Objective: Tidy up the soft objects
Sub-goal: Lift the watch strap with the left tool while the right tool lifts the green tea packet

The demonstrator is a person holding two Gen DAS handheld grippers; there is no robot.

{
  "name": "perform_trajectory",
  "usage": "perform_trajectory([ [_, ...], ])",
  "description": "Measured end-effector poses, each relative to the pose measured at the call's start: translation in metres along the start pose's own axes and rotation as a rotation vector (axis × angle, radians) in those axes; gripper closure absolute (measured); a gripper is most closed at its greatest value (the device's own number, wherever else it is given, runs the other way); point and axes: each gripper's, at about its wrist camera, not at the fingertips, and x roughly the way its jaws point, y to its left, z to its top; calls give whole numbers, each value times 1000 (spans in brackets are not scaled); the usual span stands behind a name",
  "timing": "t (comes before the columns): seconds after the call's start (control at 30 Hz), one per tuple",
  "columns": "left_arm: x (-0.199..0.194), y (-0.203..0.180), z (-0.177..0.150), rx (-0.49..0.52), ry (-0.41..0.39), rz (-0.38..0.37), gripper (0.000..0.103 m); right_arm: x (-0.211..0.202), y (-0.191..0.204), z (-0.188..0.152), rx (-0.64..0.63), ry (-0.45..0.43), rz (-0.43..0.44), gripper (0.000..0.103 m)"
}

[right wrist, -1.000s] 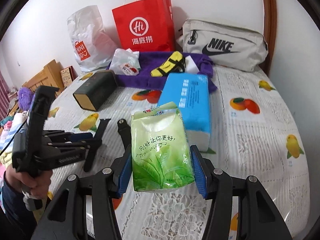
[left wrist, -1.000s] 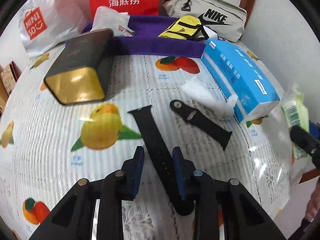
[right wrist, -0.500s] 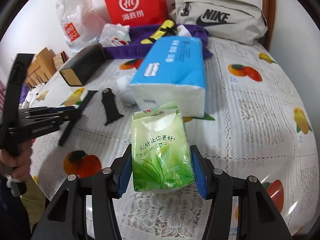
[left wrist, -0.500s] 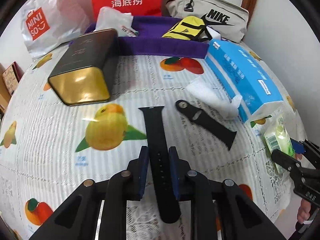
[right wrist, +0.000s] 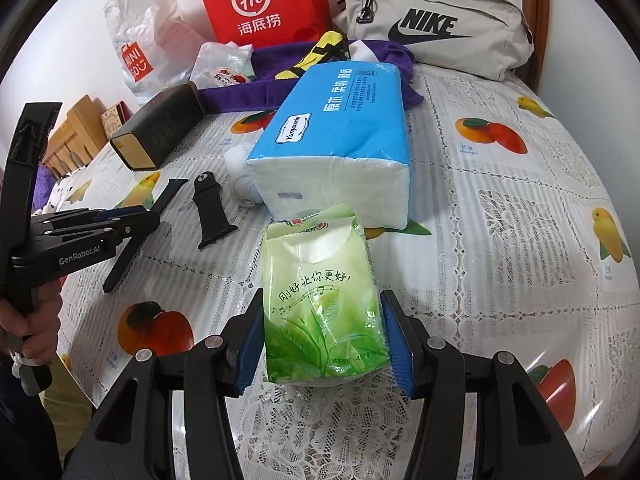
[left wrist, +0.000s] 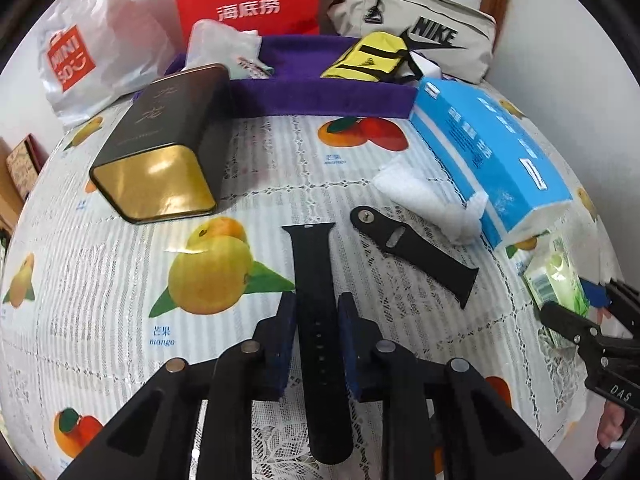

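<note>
Left gripper (left wrist: 316,312) was wide a second ago, now clamped on the long strap (left wrist: 314,280), which has swung straight and points away across the cloth (left wrist: 100,264). Short strap (left wrist: 416,252) hasn't moved, just beside the blue tissue pack (left wrist: 492,156). Right gripper (right wrist: 322,336) stays clamped on the green tissue pack (right wrist: 320,304), now just in front of the blue pack. Long strap's near end is partly hidden behind the fingers (left wrist: 286,328).

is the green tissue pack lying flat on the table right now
No. The green tissue pack is held between the right gripper fingers, above the tablecloth.
</note>
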Motion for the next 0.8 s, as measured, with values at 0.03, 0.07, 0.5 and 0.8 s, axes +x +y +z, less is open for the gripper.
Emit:
perform_trajectory([
  [0.03, 0, 0, 0, -3, 0, 0, 80, 0, 0, 0, 0, 0, 0, 49],
  [0.07, 1, -1, 1, -2, -2, 3, 80, 1, 0, 1, 1, -2, -1, 49],
  [0.5, -6, 11, -3, -38, -30, -57, 84, -1, 0, 2, 13, -11, -6, 49],
  [0.8, -27, 39, -11, -86, -68, -52, 84, -8, 7, 5, -15, -12, -25, 50],
])
